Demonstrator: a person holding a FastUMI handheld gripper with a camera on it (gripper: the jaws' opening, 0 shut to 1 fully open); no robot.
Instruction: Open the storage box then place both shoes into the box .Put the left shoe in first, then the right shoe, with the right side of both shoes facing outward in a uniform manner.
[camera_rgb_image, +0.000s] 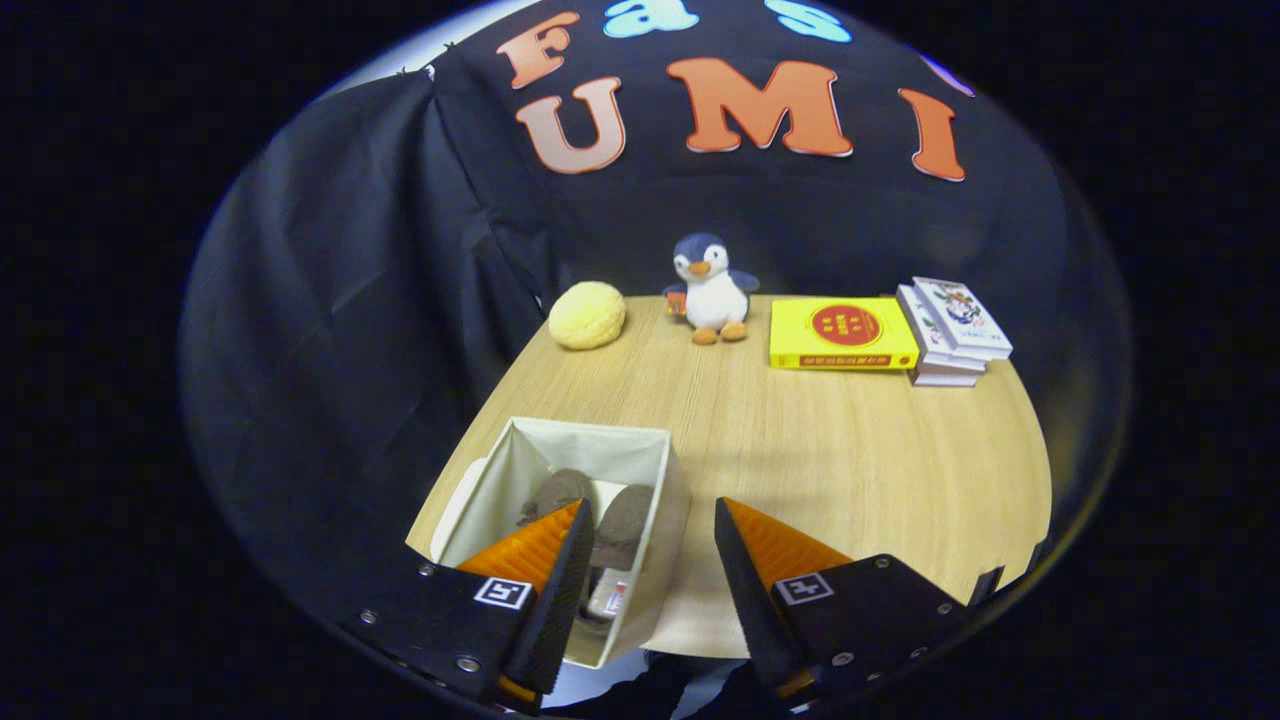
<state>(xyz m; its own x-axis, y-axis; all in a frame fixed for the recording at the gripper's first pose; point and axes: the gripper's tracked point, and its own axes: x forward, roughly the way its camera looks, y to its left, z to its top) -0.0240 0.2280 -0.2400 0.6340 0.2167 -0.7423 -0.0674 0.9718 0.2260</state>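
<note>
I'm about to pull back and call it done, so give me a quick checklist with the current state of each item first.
1. Cream fabric storage box open: ok.
2. Two brown shoes inside the box, side by side: ok.
3. Right sides facing outward: cannot tell, the shoes are partly hidden by a finger.
4. Hand-held gripper open and holding nothing: ok.
5. Finger clear of the box: cannot tell, it overlaps the box opening.
6. Box resting fully on the wooden table: cannot tell, it sits at the near corner.
</note>
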